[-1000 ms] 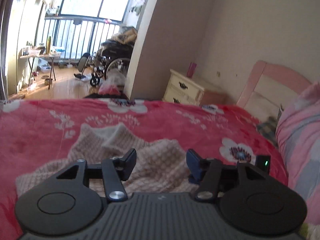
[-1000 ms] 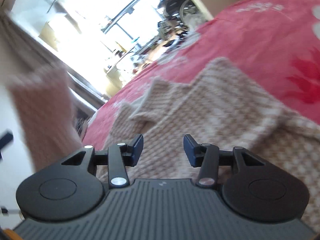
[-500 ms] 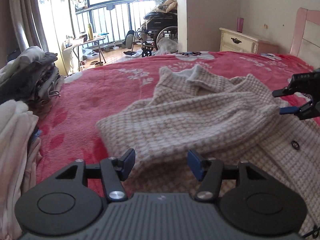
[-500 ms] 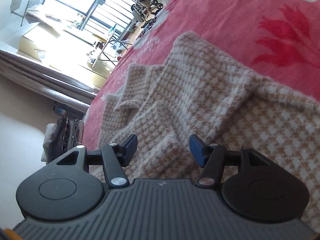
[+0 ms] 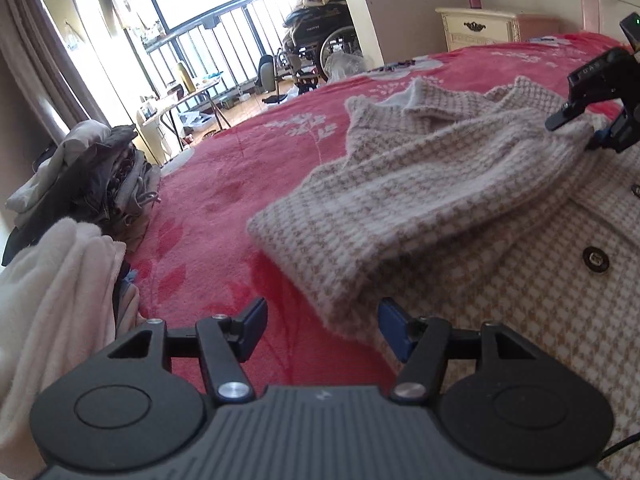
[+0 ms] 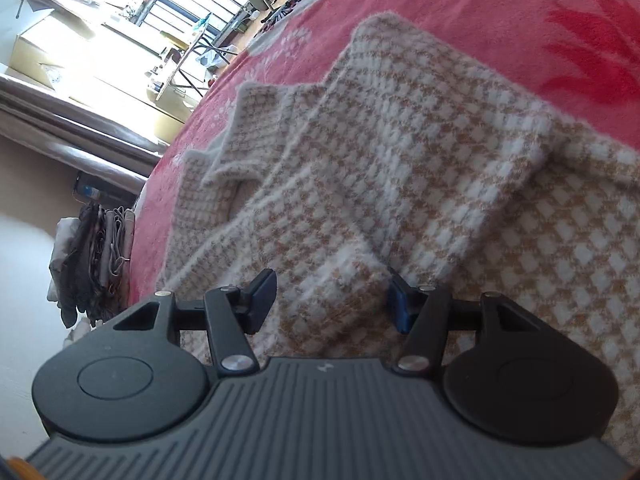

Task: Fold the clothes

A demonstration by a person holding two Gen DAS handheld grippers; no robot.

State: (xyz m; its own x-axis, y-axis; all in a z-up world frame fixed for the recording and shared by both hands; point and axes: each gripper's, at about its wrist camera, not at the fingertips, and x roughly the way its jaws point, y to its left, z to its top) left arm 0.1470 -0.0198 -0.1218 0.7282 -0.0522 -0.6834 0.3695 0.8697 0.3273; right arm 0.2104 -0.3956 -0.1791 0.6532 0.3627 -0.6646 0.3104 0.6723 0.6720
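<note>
Your left gripper (image 5: pixel 322 330): matte black, ribbed grey housing, two round discs, silver screws at the finger pivots, blue pads (image 5: pixel 394 328) on the fingertips, a thin black cable at the lower right. Your right gripper (image 6: pixel 332 300): the same build, blue pads; from the left view it carried a small green light.

The left wrist view is taken low over the near left edge of the red bedspread (image 5: pixel 224 200), angled down and facing the far balcony window (image 5: pixel 240 0). The right wrist view is rolled sideways and held closer, just above the checked cardigan (image 6: pixel 400 160). The cardigan, the bedspread and the clothes pile (image 5: pixel 92 176) at the left are shared by both views.
</note>
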